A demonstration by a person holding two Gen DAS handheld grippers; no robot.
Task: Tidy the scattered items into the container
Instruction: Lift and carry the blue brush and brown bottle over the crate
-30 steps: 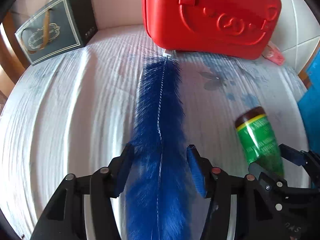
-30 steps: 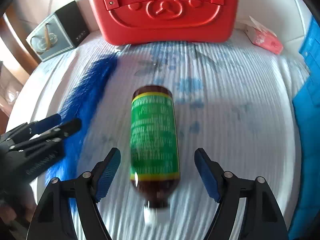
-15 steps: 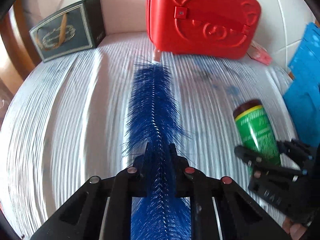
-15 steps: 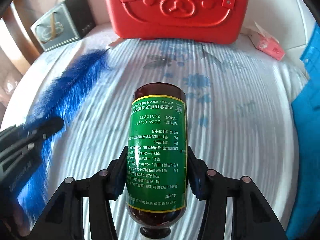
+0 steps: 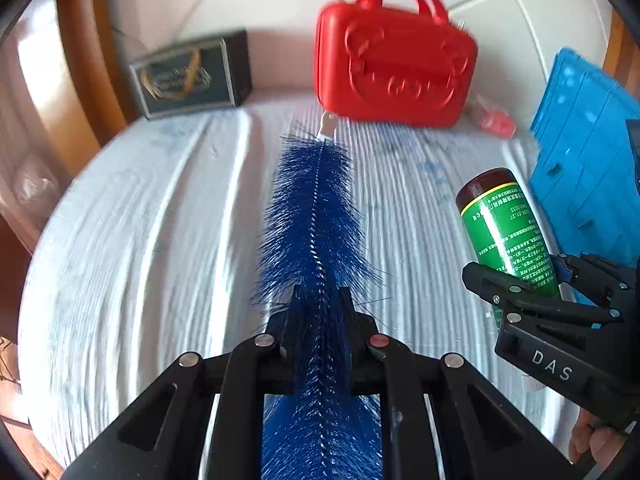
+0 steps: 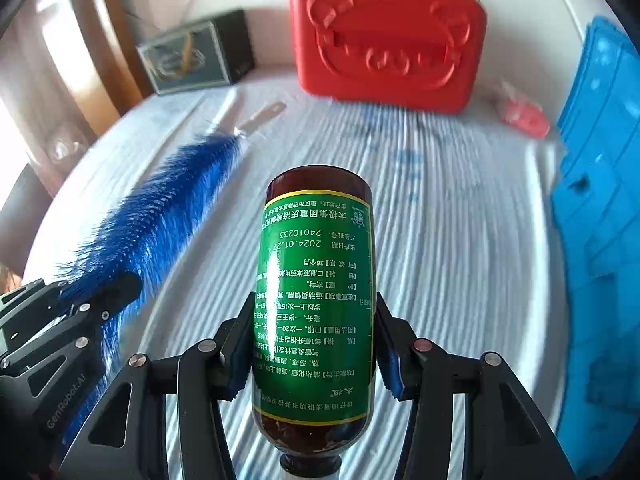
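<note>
My left gripper (image 5: 319,296) is shut on a long blue bristle brush (image 5: 314,220), which points away from me with its pale handle tip (image 5: 329,126) toward the red bear-face case (image 5: 394,76). My right gripper (image 6: 314,344) is shut on a brown bottle with a green label (image 6: 316,280), held bottom-forward above the bed. In the left wrist view the bottle (image 5: 502,228) and right gripper (image 5: 520,280) sit at right. In the right wrist view the brush (image 6: 160,224) and left gripper (image 6: 100,296) are at left. The red case (image 6: 388,36) stands closed at the back.
A white ribbed bedspread (image 5: 140,240) lies below both grippers. A dark gift box (image 5: 192,74) stands at the back left, a small red packet (image 6: 524,114) at the back right. A blue plastic crate (image 6: 600,200) lines the right side. A wooden frame (image 5: 80,40) borders the left.
Both grippers closed, the left on the brush and the right on the bottle, then lifted them off the bed and drew back from the red case.
</note>
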